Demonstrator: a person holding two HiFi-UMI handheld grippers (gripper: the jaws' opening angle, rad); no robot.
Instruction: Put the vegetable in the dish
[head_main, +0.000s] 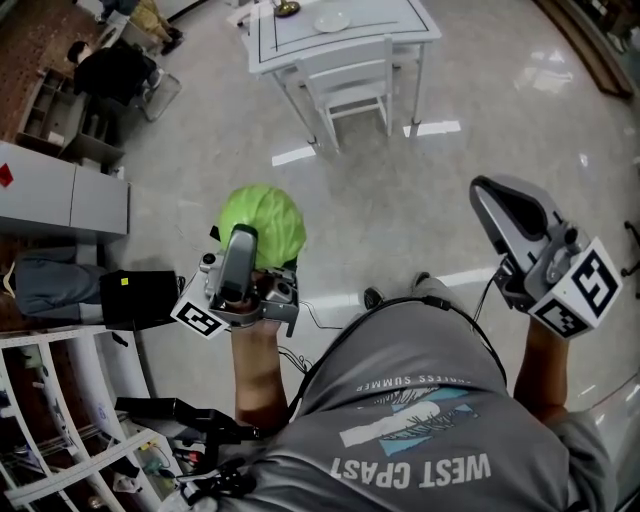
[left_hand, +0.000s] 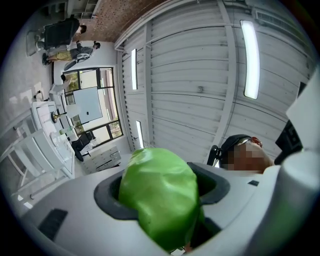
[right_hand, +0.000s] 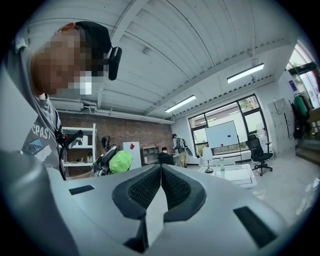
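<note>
You had the cabbage clamped in your left gripper, carried out in front of you at about waist height above the bare floor. The jaws stood partly apart, with a dark pad pressed on either side of the round green head. Most of the ball bulged out past the pads. Your right gripper held nothing: its ribbed pads were closed flat against each other, and it was raised off to your right, well apart from the cabbage.

The skin looked smooth and glossy, with shallow folds and no loose leaves. It may have been a light plastic imitation and not a real head, and the views did not settle that. Either way, I would have treated it as slippery, since a round, shiny body tends to squirt out of a grip set too near its end. The grip sat low on the ball, so tilting it sharply risked letting it roll free. The widest part, taken across the middle, was the place to hold it. Only moderate pressure was needed, because a hollow shell could dent and a real head could bruise.

The dish lay on the white table ahead, well apart from you. A chair stood at the table's near side.
</note>
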